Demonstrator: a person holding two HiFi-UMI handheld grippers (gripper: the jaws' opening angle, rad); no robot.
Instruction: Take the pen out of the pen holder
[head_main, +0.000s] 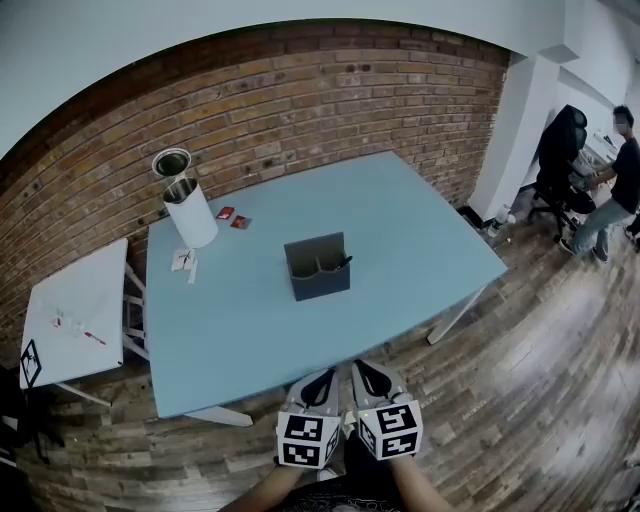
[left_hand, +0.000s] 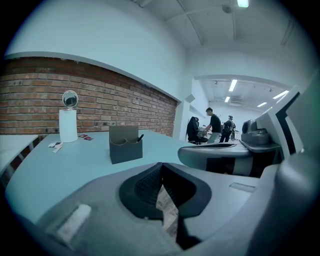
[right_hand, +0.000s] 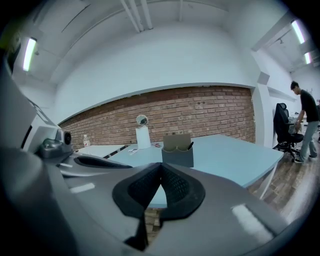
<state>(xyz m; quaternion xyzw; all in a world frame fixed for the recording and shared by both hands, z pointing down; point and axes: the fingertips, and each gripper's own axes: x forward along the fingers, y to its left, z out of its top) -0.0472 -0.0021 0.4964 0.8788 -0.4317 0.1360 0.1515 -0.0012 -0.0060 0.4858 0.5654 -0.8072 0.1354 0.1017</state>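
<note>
A dark grey pen holder (head_main: 317, 268) stands near the middle of the light blue table (head_main: 400, 220). A black pen (head_main: 345, 262) leans out of its right compartment. Both grippers hang side by side off the table's near edge, well short of the holder. My left gripper (head_main: 322, 380) and right gripper (head_main: 365, 372) are both shut with nothing between their jaws. The left gripper view has the left gripper (left_hand: 161, 165) in front, with the holder (left_hand: 125, 146) and pen (left_hand: 140, 137) far ahead. Beyond the right gripper (right_hand: 161, 165), the right gripper view shows the holder (right_hand: 178, 152) and pen (right_hand: 190, 146).
A white cylinder topped by a round mirror (head_main: 188, 208) stands at the table's far left corner, with small red items (head_main: 232, 217) and white scraps (head_main: 184, 262) beside it. A small white table (head_main: 75, 310) sits to the left. A person (head_main: 615, 180) and an office chair (head_main: 558, 150) are at the far right.
</note>
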